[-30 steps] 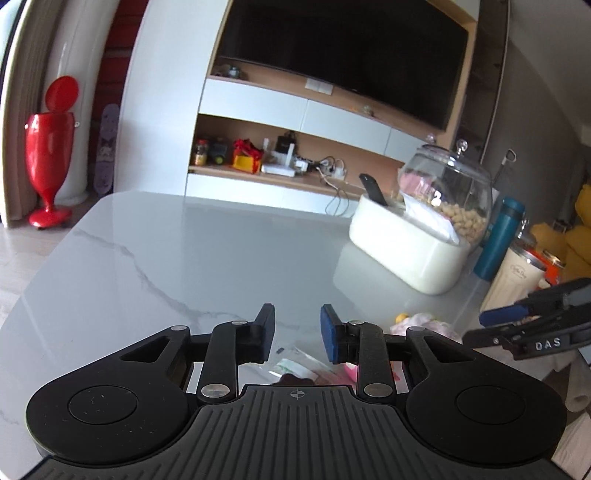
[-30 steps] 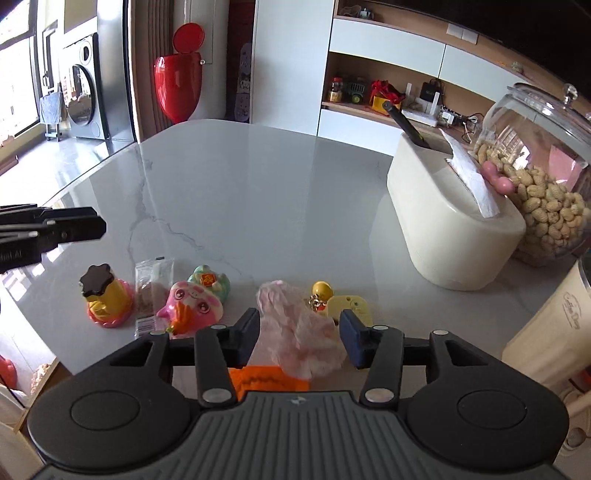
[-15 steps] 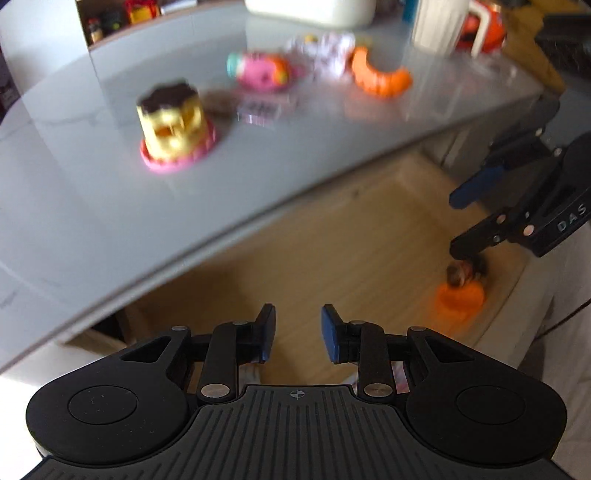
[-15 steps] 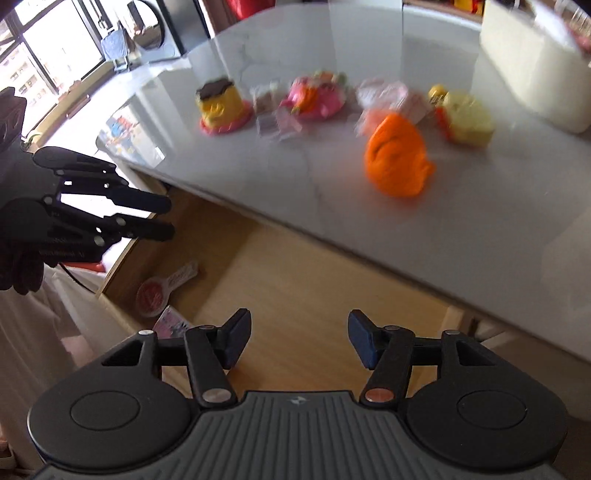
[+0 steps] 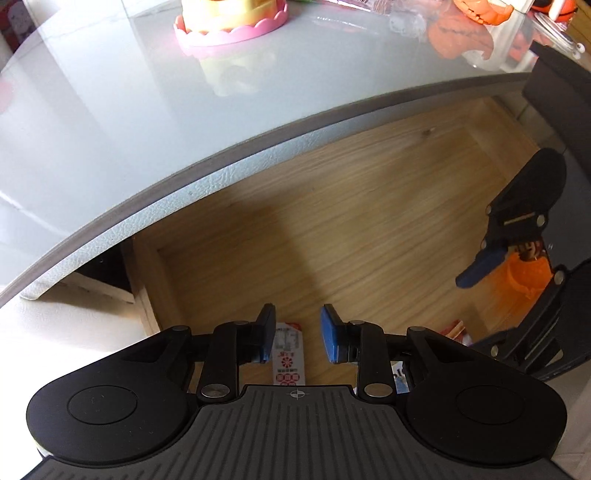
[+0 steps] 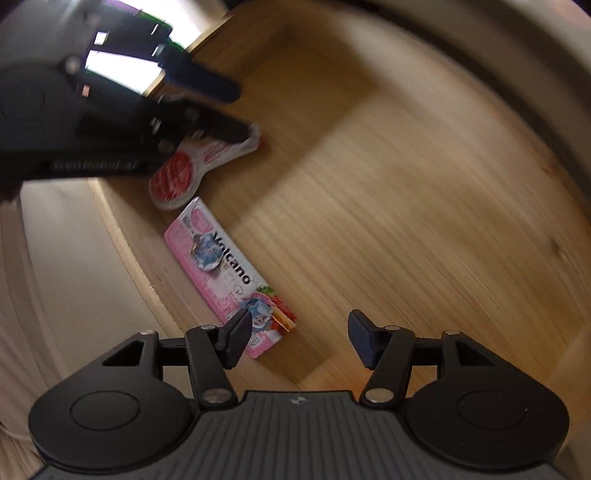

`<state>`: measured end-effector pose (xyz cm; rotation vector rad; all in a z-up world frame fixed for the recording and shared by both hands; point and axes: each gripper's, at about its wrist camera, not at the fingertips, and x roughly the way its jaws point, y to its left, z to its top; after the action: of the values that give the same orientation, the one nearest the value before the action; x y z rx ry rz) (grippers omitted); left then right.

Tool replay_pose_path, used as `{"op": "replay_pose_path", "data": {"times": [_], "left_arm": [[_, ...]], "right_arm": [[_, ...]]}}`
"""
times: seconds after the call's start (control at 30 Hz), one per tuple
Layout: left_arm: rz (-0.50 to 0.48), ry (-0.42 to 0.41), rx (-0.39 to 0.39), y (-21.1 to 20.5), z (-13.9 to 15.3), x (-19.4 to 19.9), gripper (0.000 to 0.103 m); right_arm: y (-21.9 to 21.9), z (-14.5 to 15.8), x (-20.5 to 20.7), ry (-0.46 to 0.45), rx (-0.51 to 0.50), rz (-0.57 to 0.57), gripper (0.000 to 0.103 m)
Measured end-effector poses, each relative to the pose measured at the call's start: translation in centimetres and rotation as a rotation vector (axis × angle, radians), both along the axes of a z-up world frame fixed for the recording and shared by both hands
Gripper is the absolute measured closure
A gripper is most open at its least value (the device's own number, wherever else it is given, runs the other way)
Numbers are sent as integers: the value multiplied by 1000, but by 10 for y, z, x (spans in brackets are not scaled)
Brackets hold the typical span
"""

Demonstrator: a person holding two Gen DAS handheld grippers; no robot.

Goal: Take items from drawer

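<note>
An open wooden drawer (image 5: 369, 221) sits under the grey table edge. My left gripper (image 5: 297, 334) is open, low over a white-and-red packet (image 5: 288, 350) at the drawer's front. In the right wrist view this packet (image 6: 184, 173) shows a round red end, and the blurred left gripper (image 6: 221, 107) hovers just above it. Beside it lies a pink "Volcano" packet (image 6: 225, 273). My right gripper (image 6: 299, 339) stands wide open over the bare drawer floor (image 6: 406, 184), its left finger over the pink packet's end. An orange toy (image 5: 528, 277) lies in the drawer beside the right gripper's blue fingertip (image 5: 478, 267).
On the tabletop (image 5: 110, 129) above the drawer stand a yellow cake toy with a pink base (image 5: 229, 18) and an orange toy (image 5: 476, 7). The table edge overhangs the back of the drawer. A pale cabinet front (image 6: 55, 295) lies left of the drawer wall.
Both grippers have come down from table height into the open drawer and now look down at its floor. The left gripper has closed in on the white-and-red packet.
</note>
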<state>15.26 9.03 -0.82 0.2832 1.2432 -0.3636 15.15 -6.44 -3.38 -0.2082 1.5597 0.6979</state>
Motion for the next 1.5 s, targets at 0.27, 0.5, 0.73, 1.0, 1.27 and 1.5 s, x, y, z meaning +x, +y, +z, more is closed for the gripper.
{"op": "replay_pose_path", "data": {"times": [0.27,0.5,0.73,1.0,1.27,1.5], "left_arm": [[5,15,0,1,-4,-1,72],[10,20,-6,4,-6,-4,73],[43,19,-13,9,-2,0,73],[92,11,-63,20,6,4,73],[80,21,-67,19,2,1,73],[78,26,-67,18,1,0,73]], "right_arm": [[-1,-20,1,122,26,16,51],[5,-12,-5,62,46,35,73],[8,16,-11,-271,-47,38,84],[18,14,-22,-208,19,230,68],[38,10,-24,-203,43,325,57],[40,8,-28,-182,59,360,54]]}}
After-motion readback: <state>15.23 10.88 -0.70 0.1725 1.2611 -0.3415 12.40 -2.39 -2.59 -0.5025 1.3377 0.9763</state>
